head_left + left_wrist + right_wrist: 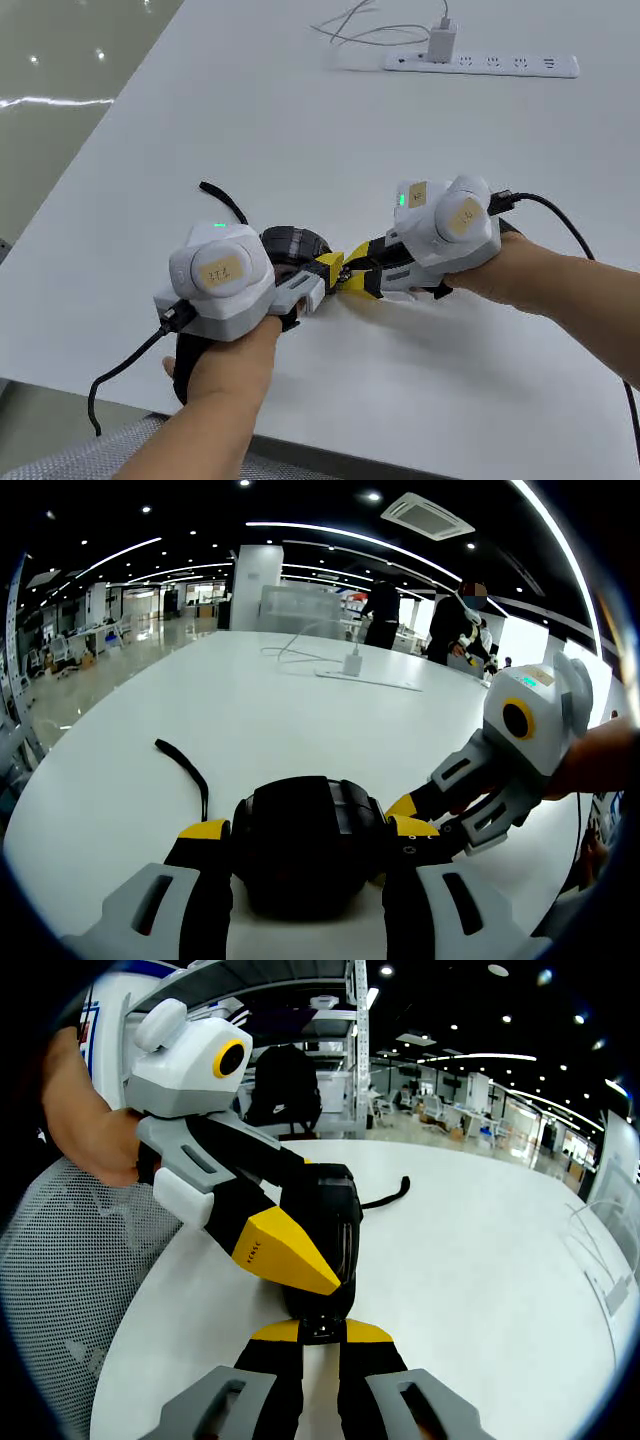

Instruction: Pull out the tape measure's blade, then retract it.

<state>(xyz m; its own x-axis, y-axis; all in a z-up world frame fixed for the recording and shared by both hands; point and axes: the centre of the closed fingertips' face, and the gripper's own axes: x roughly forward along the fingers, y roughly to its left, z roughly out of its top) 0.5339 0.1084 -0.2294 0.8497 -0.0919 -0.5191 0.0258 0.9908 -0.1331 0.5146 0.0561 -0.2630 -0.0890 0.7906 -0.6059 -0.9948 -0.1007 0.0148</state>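
Left tool [307, 827] clamps tape measure [305, 865]; right tool [320, 1336] pinches blade tip [320, 1327].

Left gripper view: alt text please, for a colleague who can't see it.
The yellow-tipped left gripper clamps a chunky black tape measure on a white table. The right gripper reaches in from the right, tips at the case's side. A black strap lies beyond, left.

Bright, even light from ceiling strips [320, 530]; glare spots on the floor [50, 80]; soft shadows on the table [300, 130]; fisheye edges curve.
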